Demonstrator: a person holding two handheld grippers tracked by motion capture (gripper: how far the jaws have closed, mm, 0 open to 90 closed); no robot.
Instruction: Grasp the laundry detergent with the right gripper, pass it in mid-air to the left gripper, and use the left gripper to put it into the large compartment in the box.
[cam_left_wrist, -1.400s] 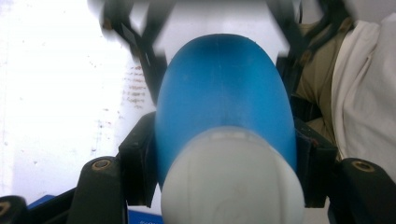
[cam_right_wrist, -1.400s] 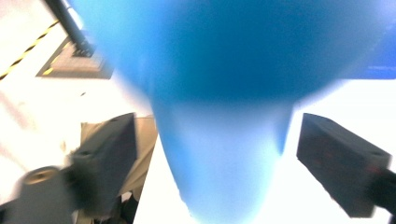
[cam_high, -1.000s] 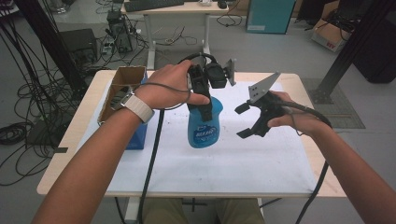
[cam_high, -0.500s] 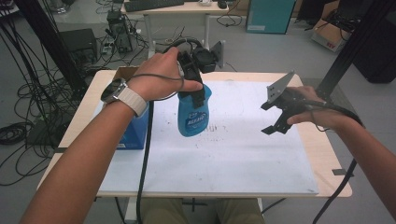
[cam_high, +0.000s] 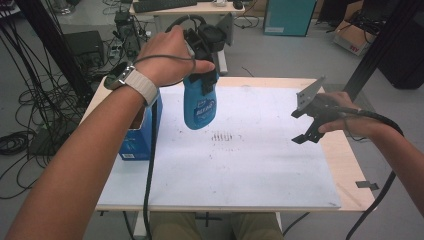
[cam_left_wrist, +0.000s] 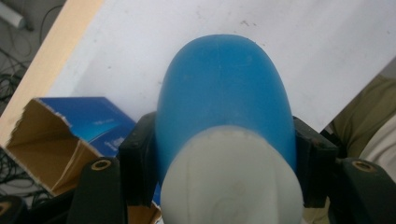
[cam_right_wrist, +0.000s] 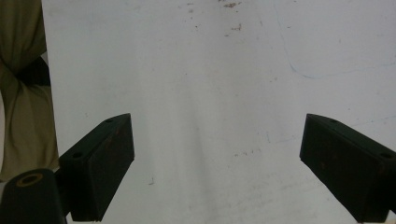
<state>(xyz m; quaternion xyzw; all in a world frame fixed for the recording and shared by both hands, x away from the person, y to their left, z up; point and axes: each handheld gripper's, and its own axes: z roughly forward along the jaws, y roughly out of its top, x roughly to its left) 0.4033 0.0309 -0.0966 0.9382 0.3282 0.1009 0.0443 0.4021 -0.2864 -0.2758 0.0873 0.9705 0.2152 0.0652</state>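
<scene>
A blue bottle (cam_high: 200, 106) with a white cap hangs in the air over the far left part of the table, cap end up in my left gripper (cam_high: 203, 84). In the left gripper view the black pads (cam_left_wrist: 136, 163) press on both sides of the bottle (cam_left_wrist: 219, 93) just below its white cap (cam_left_wrist: 229, 186). My right gripper (cam_high: 306, 127) hovers over the right side of the white sheet, well apart from the bottle. In the right gripper view its jaws (cam_right_wrist: 217, 163) stand wide open with nothing between them.
A white sheet (cam_high: 250, 170) covers most of the wooden table (cam_high: 350, 165); faint dark marks (cam_high: 223, 136) lie near its middle. A blue cardboard box (cam_high: 136, 136), open at the top (cam_left_wrist: 51, 140), stands at the left edge. A strip of tape (cam_high: 366, 184) sits at the right edge.
My left hand has lifted the bottle off the sheet and carried it upward and toward the far edge. My right gripper has slid to the right, away from the bottle.
</scene>
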